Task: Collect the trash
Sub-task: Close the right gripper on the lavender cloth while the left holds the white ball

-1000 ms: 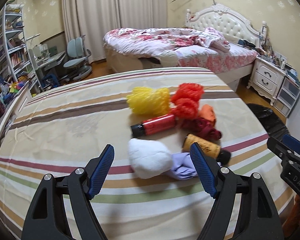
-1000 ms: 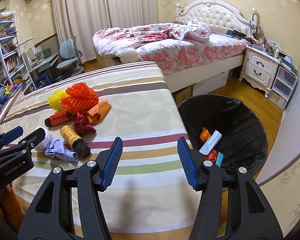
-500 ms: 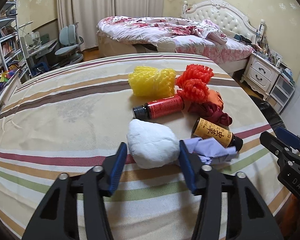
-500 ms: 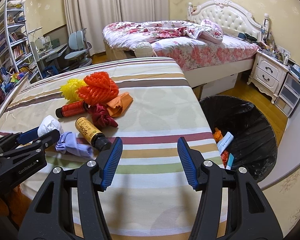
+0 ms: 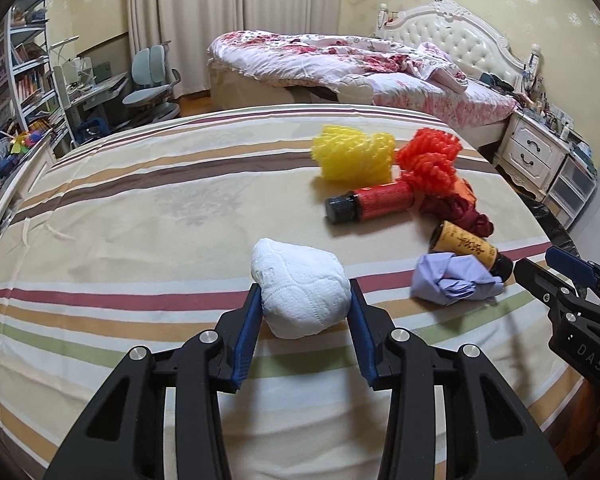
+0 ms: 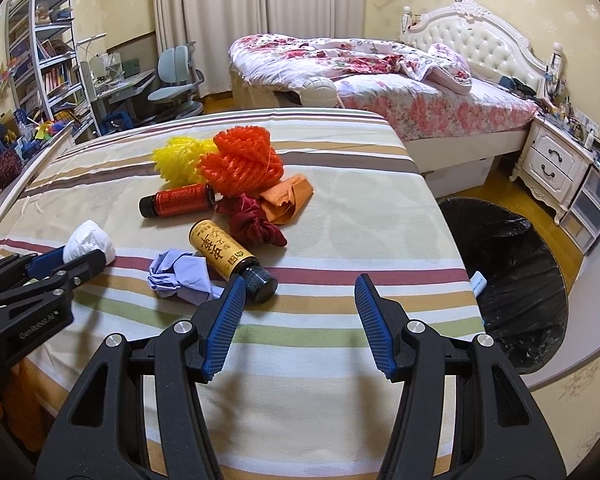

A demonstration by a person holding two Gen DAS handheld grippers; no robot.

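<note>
White crumpled tissue (image 5: 304, 292) pinched by left gripper (image 5: 305, 312), underside hidden; right gripper (image 6: 300, 312) agape, empty.

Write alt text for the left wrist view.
The left tool is shut on a white paper wad lying on a striped bedcover. Beyond it lie a crumpled lilac paper, two small bottles and yellow and orange foam nets.

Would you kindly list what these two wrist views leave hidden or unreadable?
- Trash bin: in the right wrist view the bed edge hides most of its contents; the left wrist view shows only a dark sliver.
- Yellow bottle: the label print is too small to read.
- White paper wad: its underside and sides are hidden by the left gripper.
</note>
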